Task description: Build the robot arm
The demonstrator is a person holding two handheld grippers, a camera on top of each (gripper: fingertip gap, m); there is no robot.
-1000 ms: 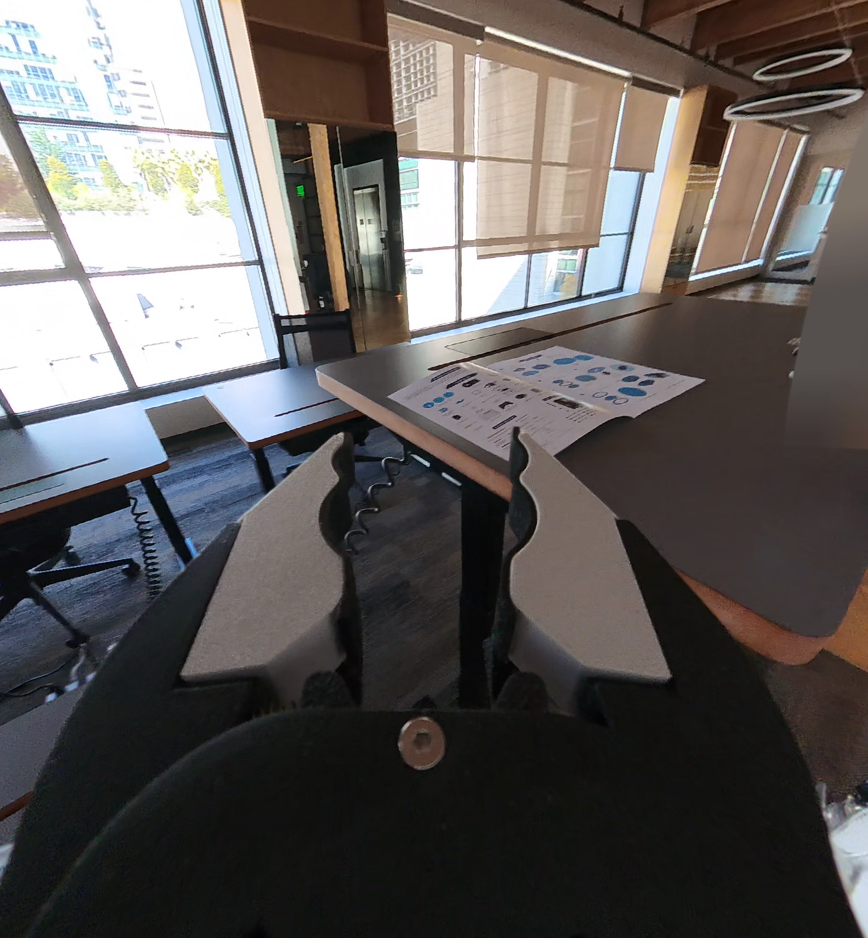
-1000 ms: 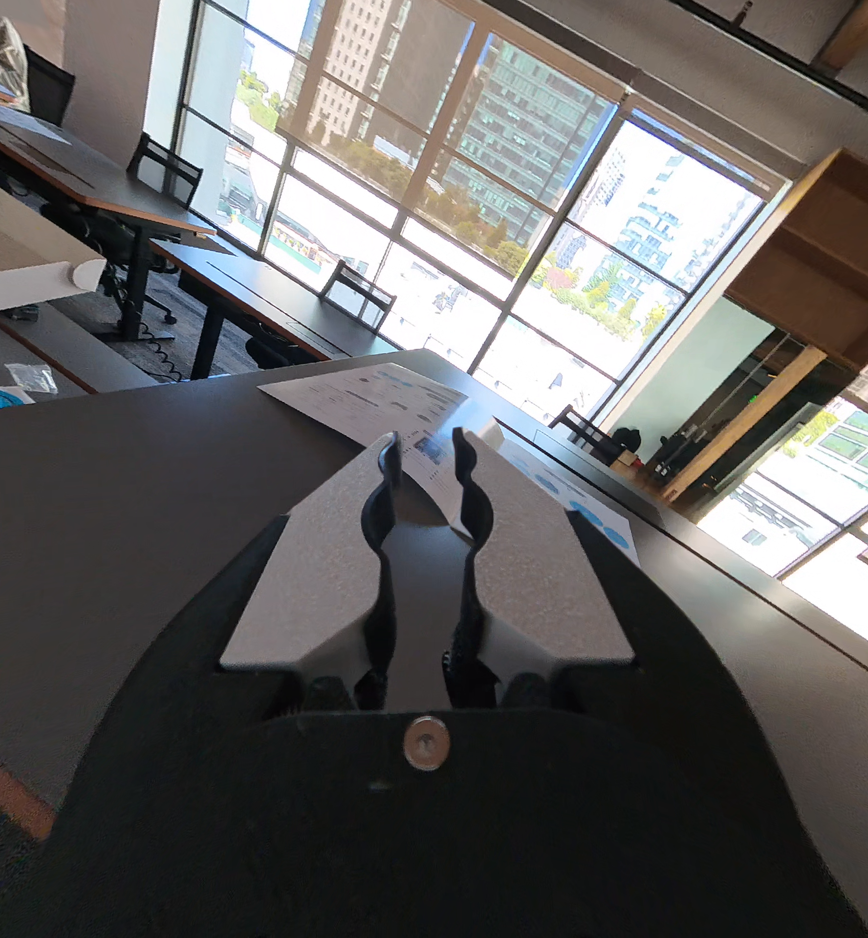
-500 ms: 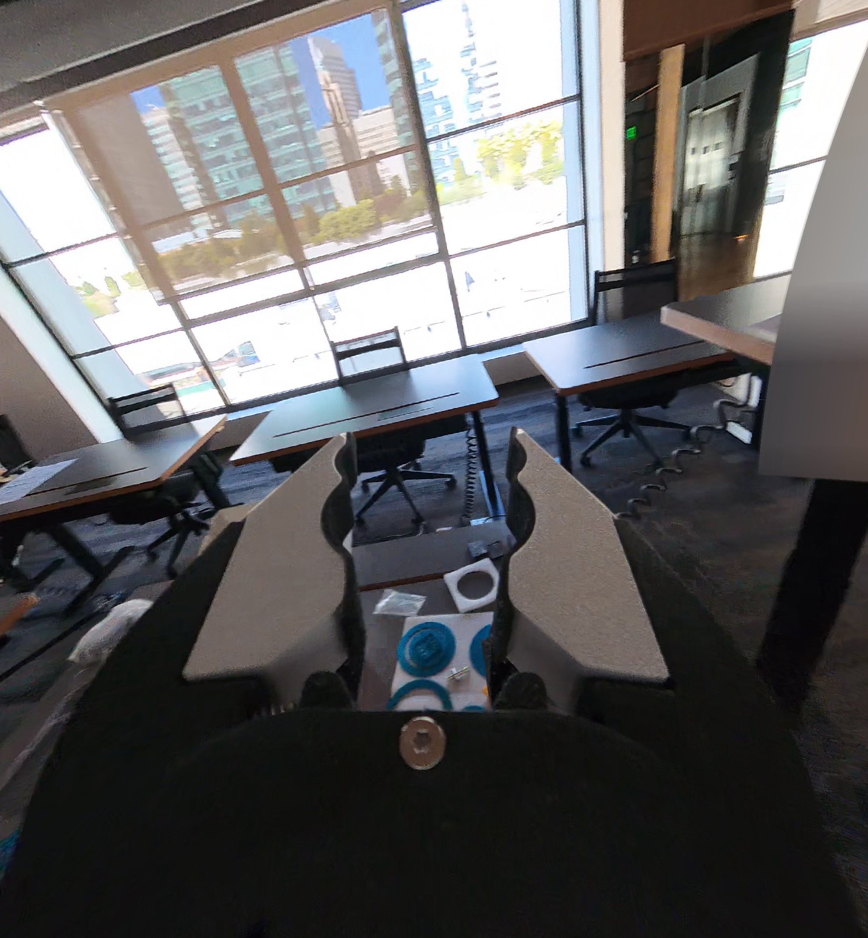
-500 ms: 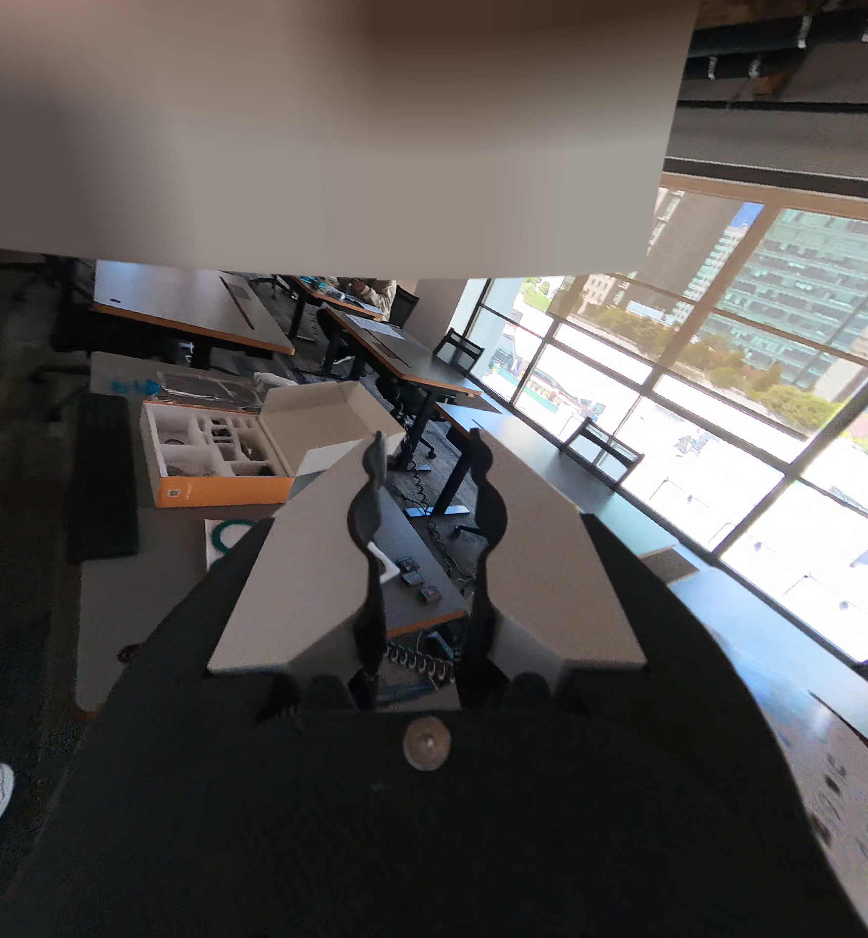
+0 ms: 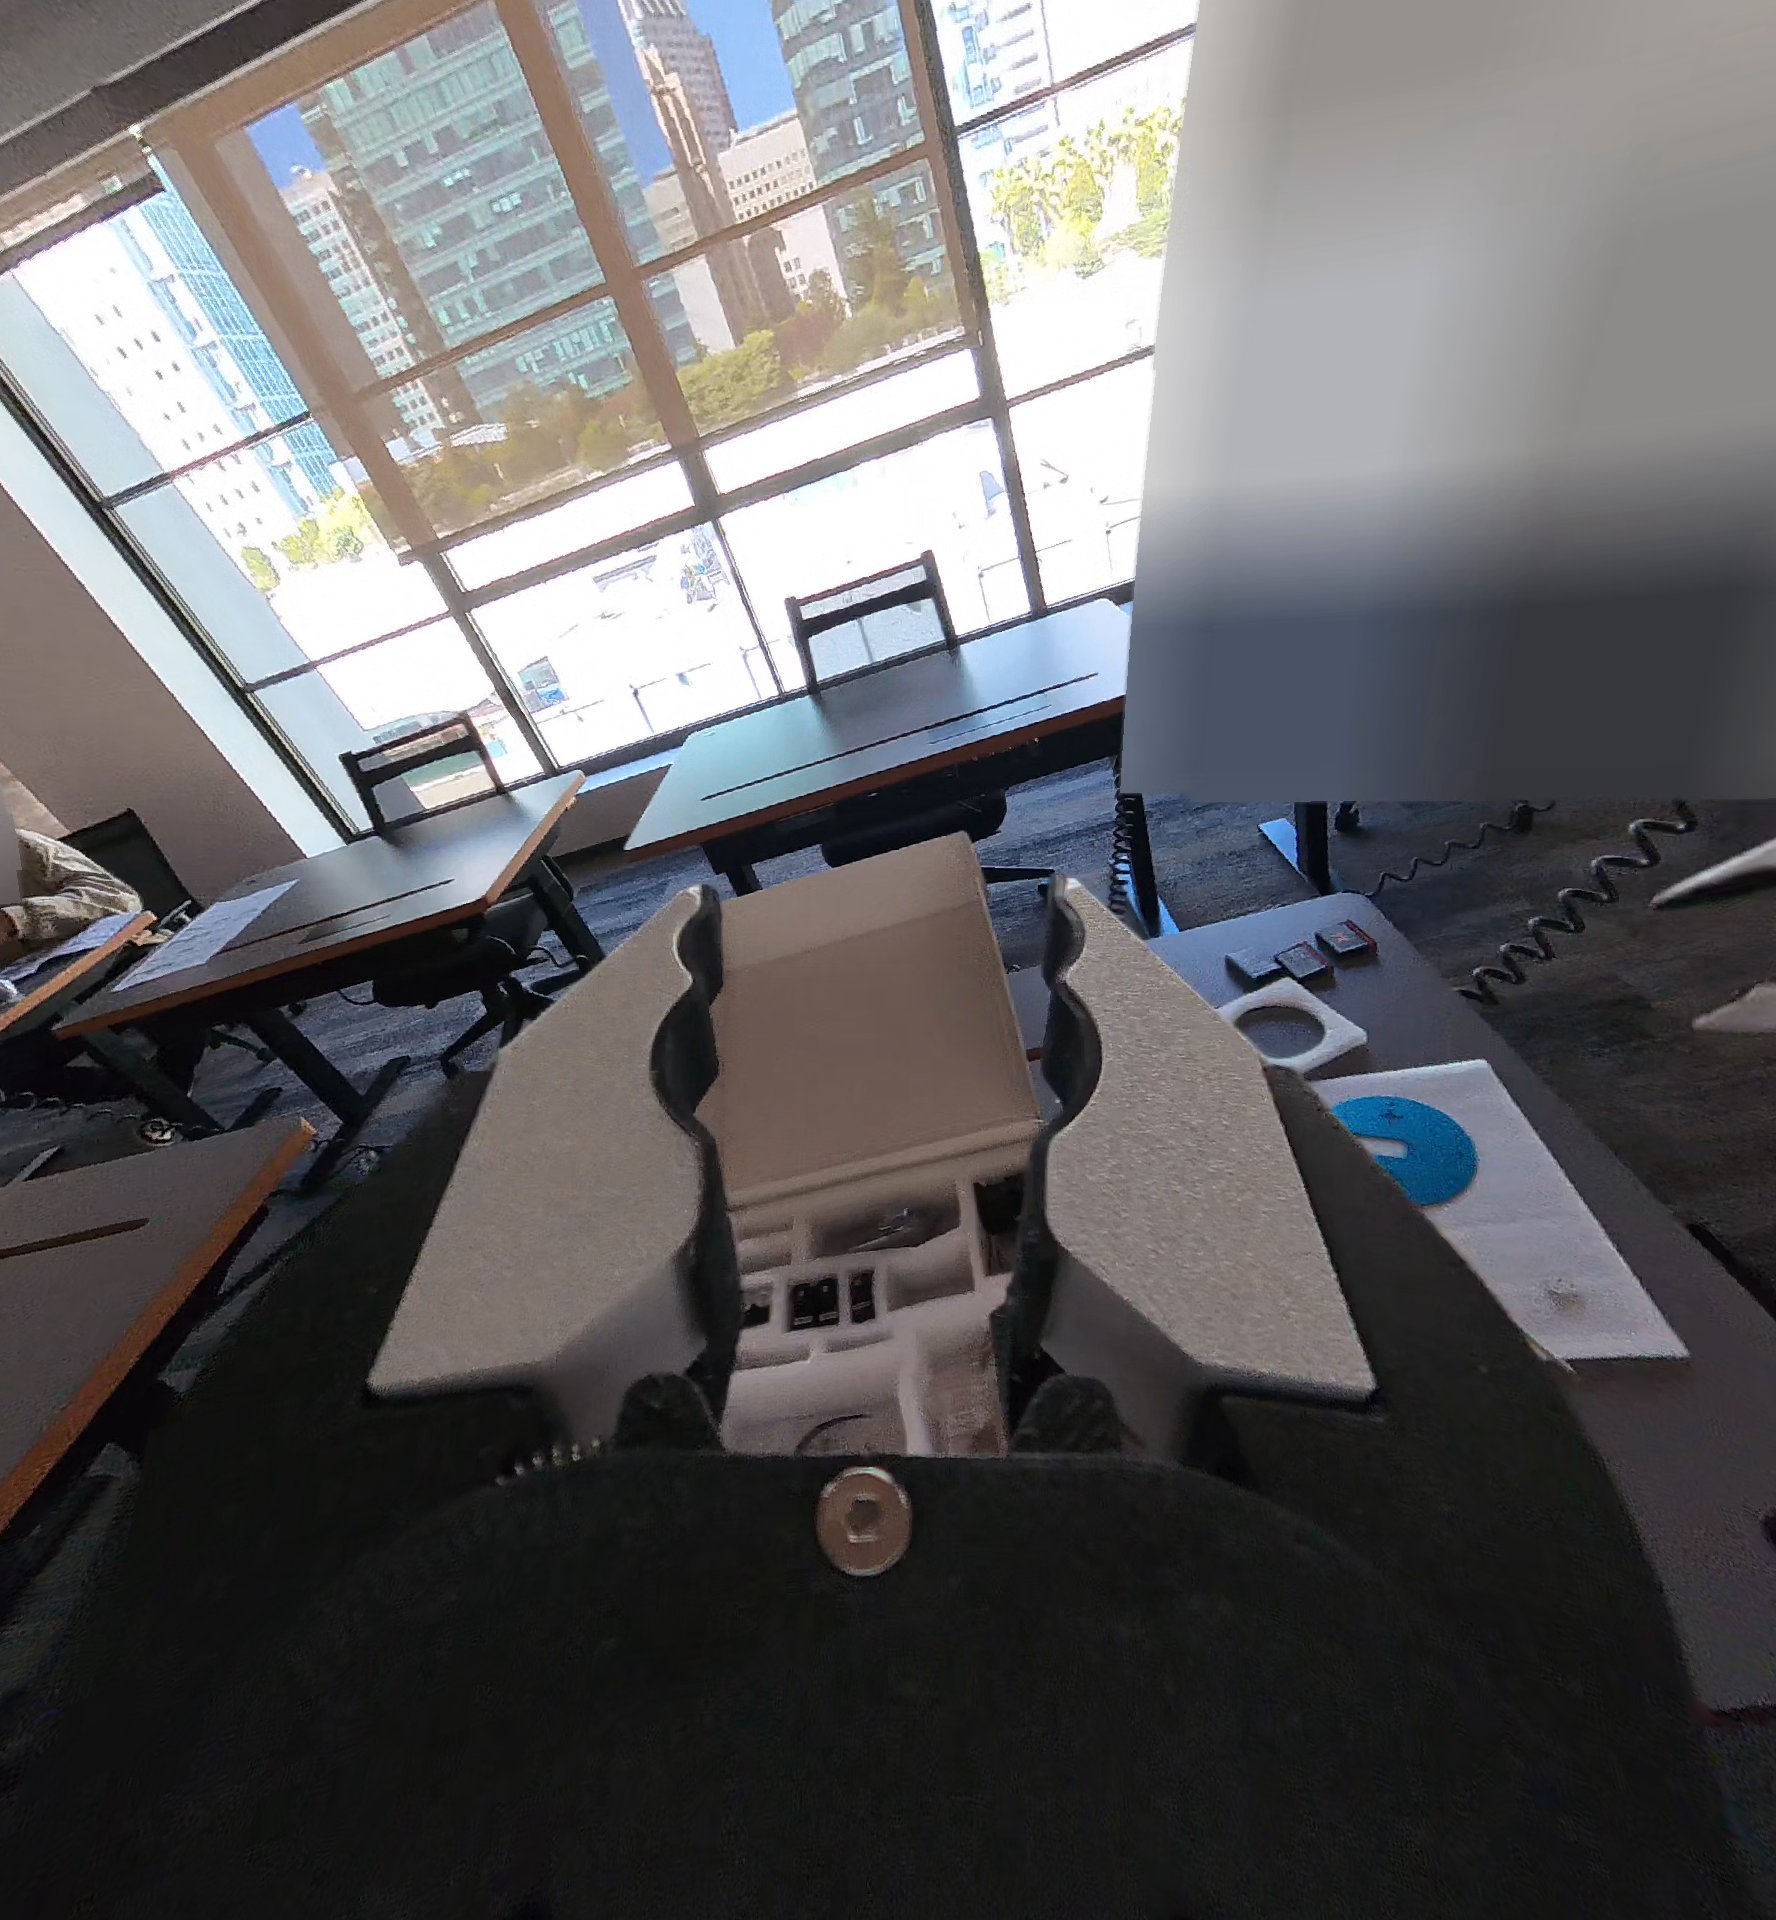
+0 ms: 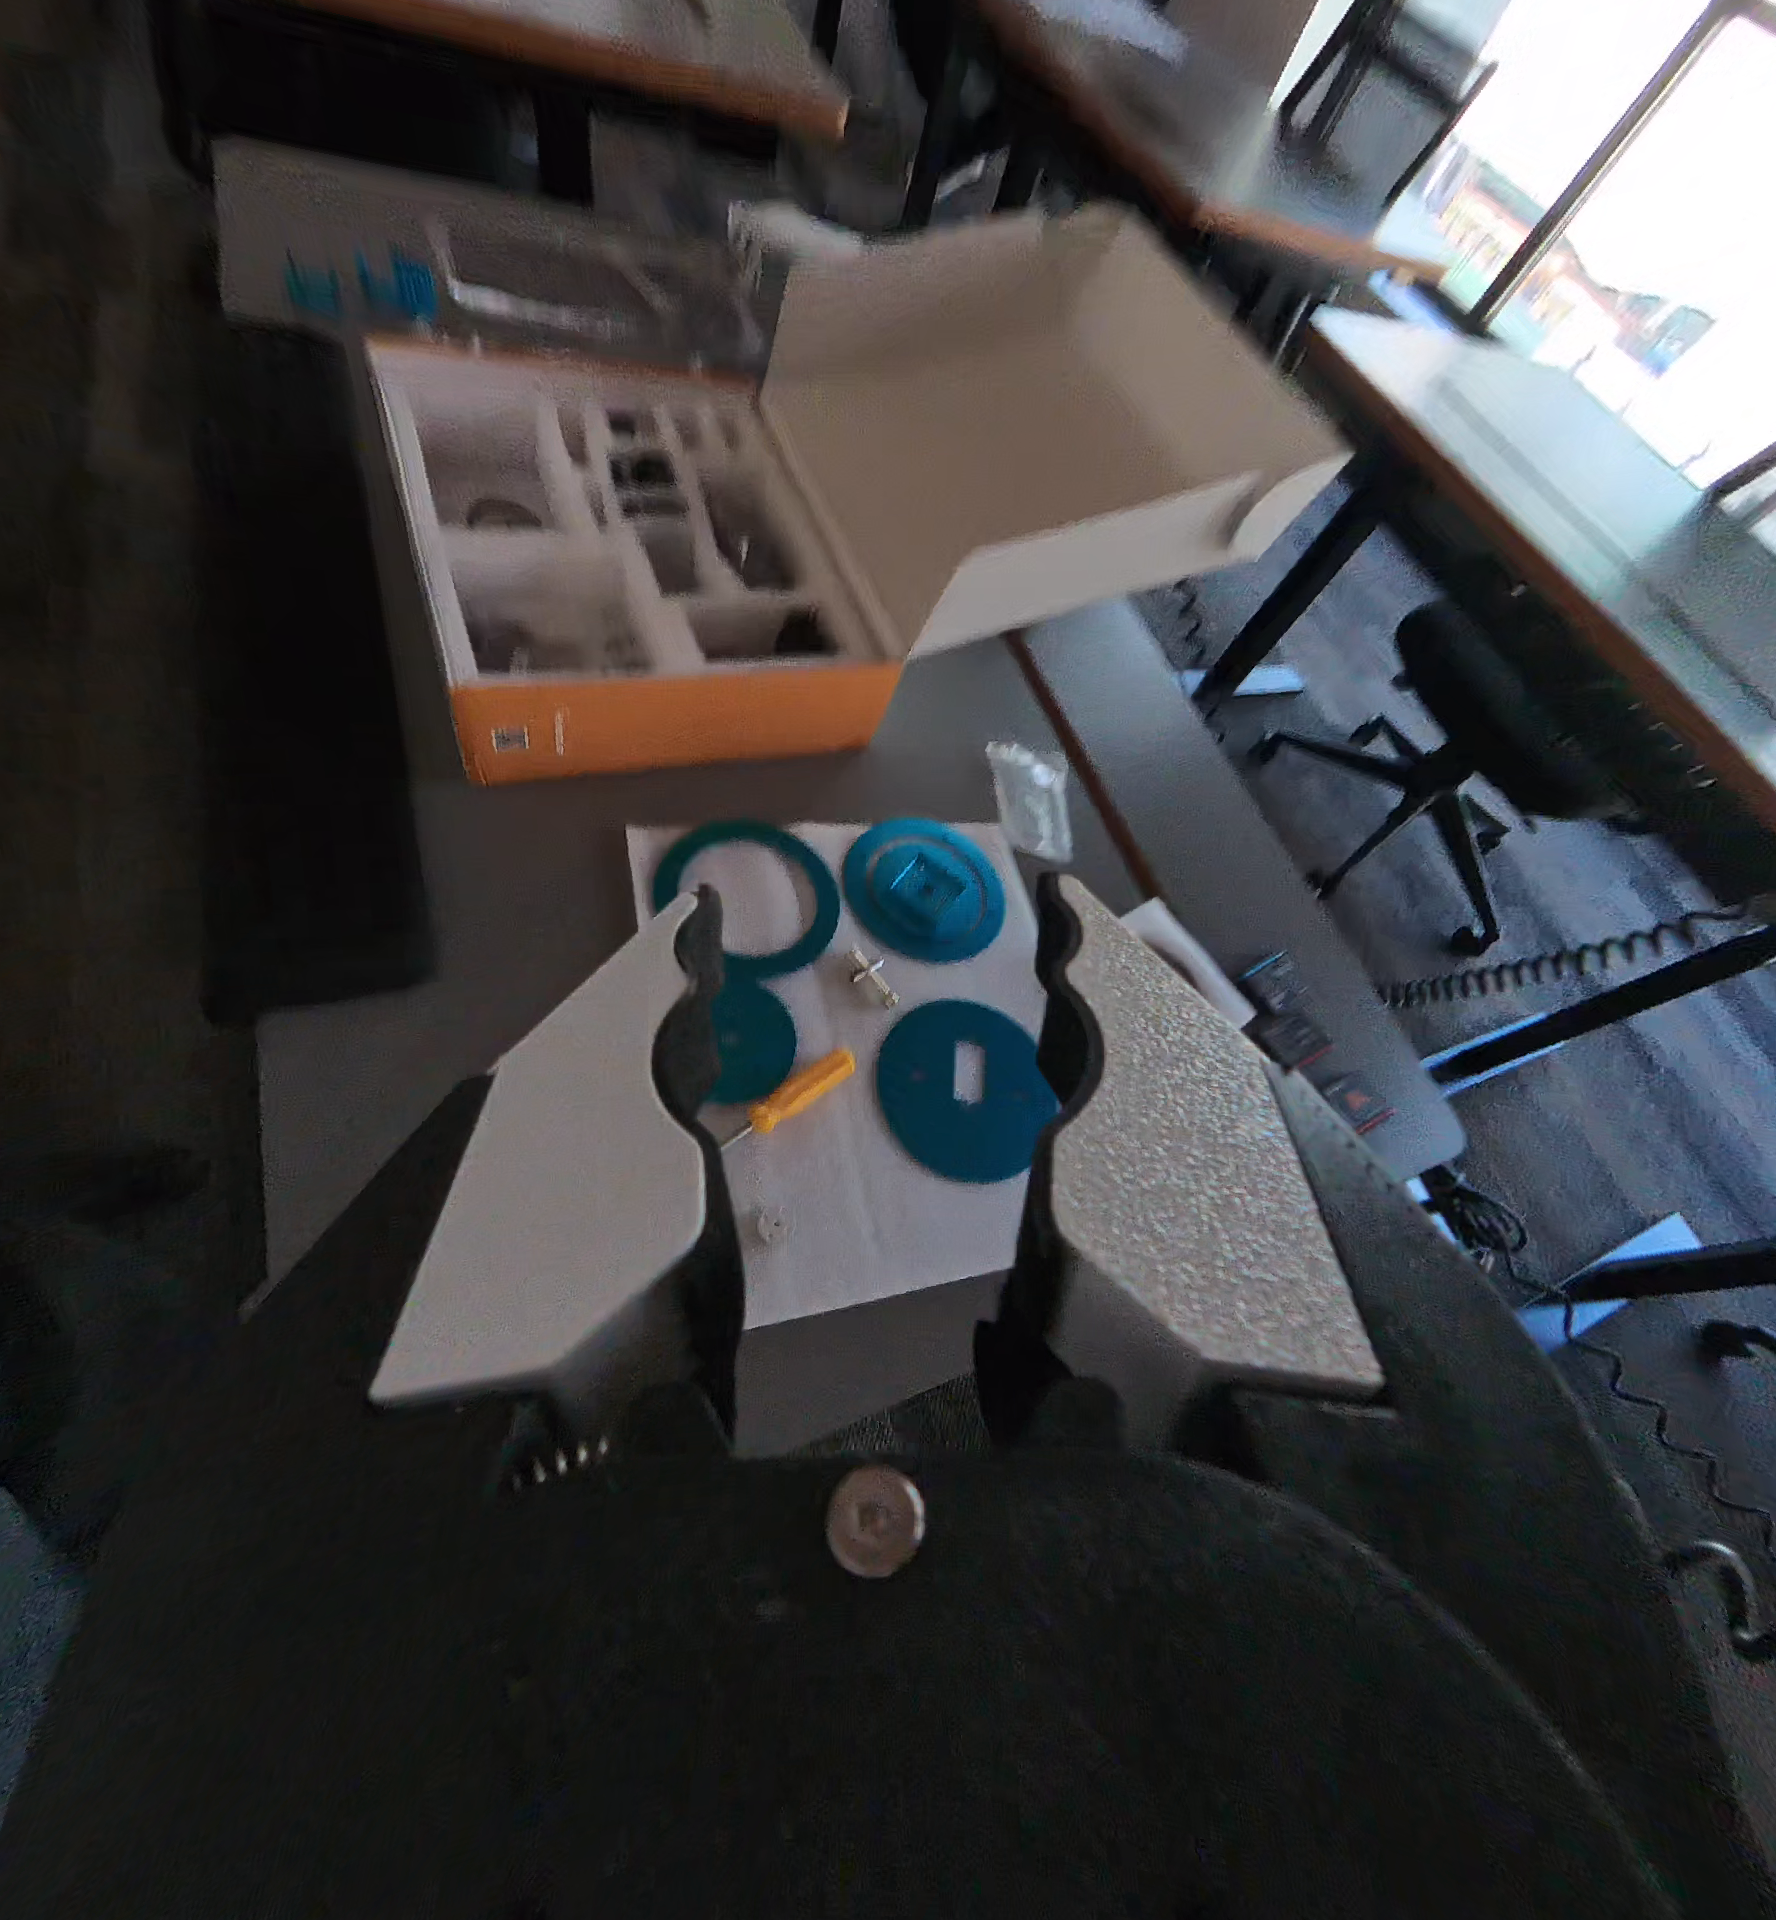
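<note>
No text, brand, number or sign can be read in either view.

Left wrist view: a printed sheet [image 5: 206,930] lies on a desk at centre left; its print is too small to make out. Three small dark cards [image 5: 1302,954] at centre right carry red markings, unreadable.

Right wrist view: the orange box [image 6: 671,717] in the upper centre bears a small white mark on its front face, blurred. Dark cards [image 6: 1315,1044] at centre right show coloured print, too small and blurred.
</note>
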